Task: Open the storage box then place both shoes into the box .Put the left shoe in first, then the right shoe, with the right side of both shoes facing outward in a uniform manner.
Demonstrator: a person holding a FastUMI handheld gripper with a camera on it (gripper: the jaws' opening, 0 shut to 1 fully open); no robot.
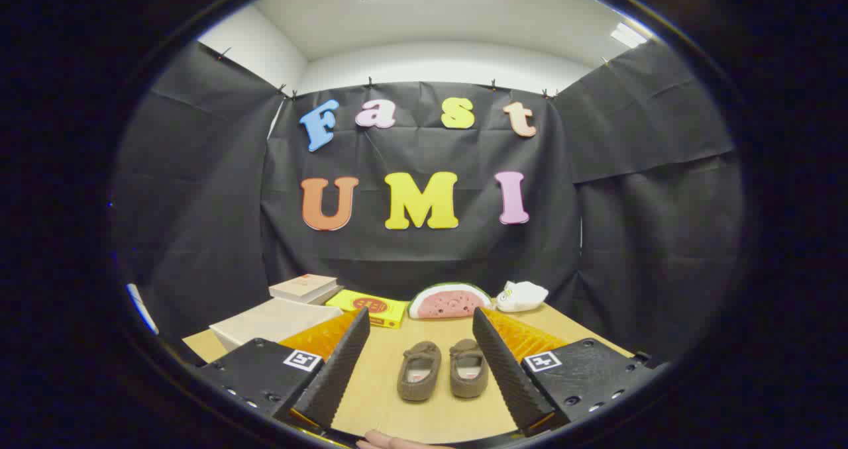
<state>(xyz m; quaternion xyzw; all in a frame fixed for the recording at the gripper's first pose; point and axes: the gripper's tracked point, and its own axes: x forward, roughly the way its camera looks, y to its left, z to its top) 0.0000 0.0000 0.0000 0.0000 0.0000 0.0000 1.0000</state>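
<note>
Brown shoes [442, 368] — pale box [275, 321], yellow book [368, 307], pink-and-green watermelon toy [449, 301]

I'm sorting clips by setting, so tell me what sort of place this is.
Probably a staged recording booth indoors: black cloth walls, a wooden table with slippers between the open gripper fingers.

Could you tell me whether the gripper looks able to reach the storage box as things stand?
Probably yes: the gripper is open, holding nothing, and the closed storage box sits just beyond one finger with nothing before it. The shoes lie between the fingers.
</note>
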